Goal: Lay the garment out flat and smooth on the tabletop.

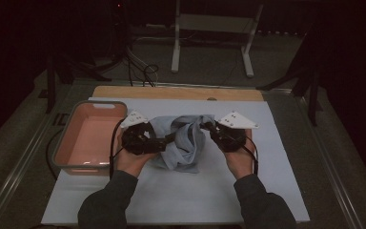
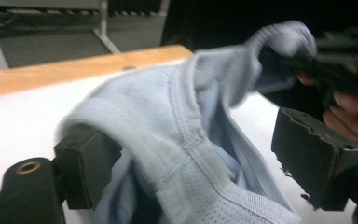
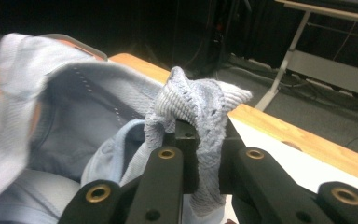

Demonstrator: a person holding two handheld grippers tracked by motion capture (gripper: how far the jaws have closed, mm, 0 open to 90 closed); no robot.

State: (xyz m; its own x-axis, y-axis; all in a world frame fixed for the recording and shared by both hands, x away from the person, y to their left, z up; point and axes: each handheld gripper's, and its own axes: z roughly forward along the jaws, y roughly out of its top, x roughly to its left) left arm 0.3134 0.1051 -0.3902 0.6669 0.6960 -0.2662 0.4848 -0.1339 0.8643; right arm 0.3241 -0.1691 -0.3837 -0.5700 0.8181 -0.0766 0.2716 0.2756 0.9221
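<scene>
- High view: the light blue garment point(image 1: 183, 141) lay bunched in the middle of the white counter point(image 1: 171, 200), between the left gripper point(image 1: 161, 144) and the right gripper point(image 1: 208, 126), with the pink tub point(image 1: 62, 157) just beside it on the left. One corner was lifted toward the right gripper while the rest sagged on the counter. With only one end gripped, any pull to the right would likely have dragged the whole bundle instead of spreading it, and a drag to the left could have caught the cloth on the tub's rim.
- Left gripper view: this gripper's jaws stood apart, a ribbed hem of the garment point(image 2: 182, 154) running loose between them and draped over the left jaw, neither pad pressing on it. If the hand had drawn away like that, the hem could have snagged on the chipped pad; if it had closed again there, it might have pinched several layers together and trapped the fold.
- Right gripper view: the jaws were clamped together on a twisted knot of ribbed fabric point(image 3: 200, 116), the rest of the cloth hanging to the left. The hold was on a narrow bunch near the tips, so a sharp tug could probably have slipped the cloth out, or stretched the knit.
</scene>
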